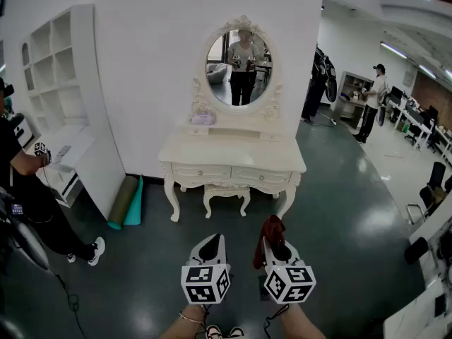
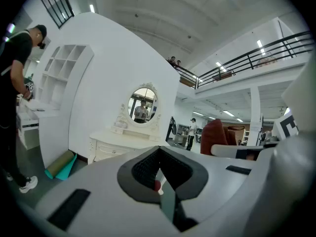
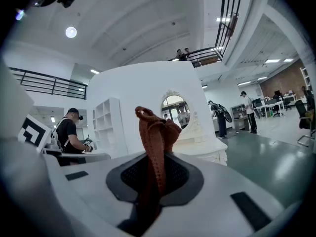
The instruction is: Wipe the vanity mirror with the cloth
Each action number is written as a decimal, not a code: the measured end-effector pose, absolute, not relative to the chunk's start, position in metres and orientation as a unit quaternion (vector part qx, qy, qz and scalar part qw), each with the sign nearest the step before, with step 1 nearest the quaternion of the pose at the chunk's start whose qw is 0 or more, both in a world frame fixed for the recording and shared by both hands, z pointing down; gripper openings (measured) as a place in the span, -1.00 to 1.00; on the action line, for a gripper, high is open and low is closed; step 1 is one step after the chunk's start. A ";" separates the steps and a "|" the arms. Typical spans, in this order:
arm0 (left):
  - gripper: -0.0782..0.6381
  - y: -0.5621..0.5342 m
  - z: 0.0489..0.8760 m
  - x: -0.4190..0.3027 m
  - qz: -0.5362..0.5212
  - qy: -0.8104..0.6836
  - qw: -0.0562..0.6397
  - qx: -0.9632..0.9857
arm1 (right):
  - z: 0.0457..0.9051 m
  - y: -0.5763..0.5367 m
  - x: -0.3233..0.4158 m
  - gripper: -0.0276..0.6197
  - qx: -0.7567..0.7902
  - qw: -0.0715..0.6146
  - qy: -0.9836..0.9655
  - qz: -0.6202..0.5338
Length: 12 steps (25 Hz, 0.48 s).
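Right gripper fingers clenched on rust-red knitted cloth, which bunches upright. Left gripper fingers pressed together, empty. Oval white-framed vanity mirror well ahead, above the white dresser surface.

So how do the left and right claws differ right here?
The left claw is closed with nothing in it; the right claw is clamped on the rust-red cloth. The cloth bunches up above the right claw's tips, while nothing stands above the left claw's tips. Both point toward the vanity mirror, far short of it.
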<state>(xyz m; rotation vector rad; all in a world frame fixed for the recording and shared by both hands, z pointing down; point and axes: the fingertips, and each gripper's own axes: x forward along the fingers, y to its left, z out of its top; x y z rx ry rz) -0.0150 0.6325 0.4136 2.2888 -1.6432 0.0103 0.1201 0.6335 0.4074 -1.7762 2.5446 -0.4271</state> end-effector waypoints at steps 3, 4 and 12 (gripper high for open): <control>-0.77 0.629 0.412 -0.018 -0.001 -0.576 0.164 0.801 | 0.408 0.631 0.118 -0.73 -0.567 0.003 0.812 -0.137; -0.77 0.628 0.412 -0.020 -0.001 -0.575 0.164 0.801 | 0.408 0.630 0.117 -0.73 -0.567 0.003 0.812 -0.138; -0.77 0.622 0.416 -0.033 0.001 -0.574 0.160 0.803 | 0.411 0.623 0.109 -0.73 -0.574 0.016 0.805 -0.146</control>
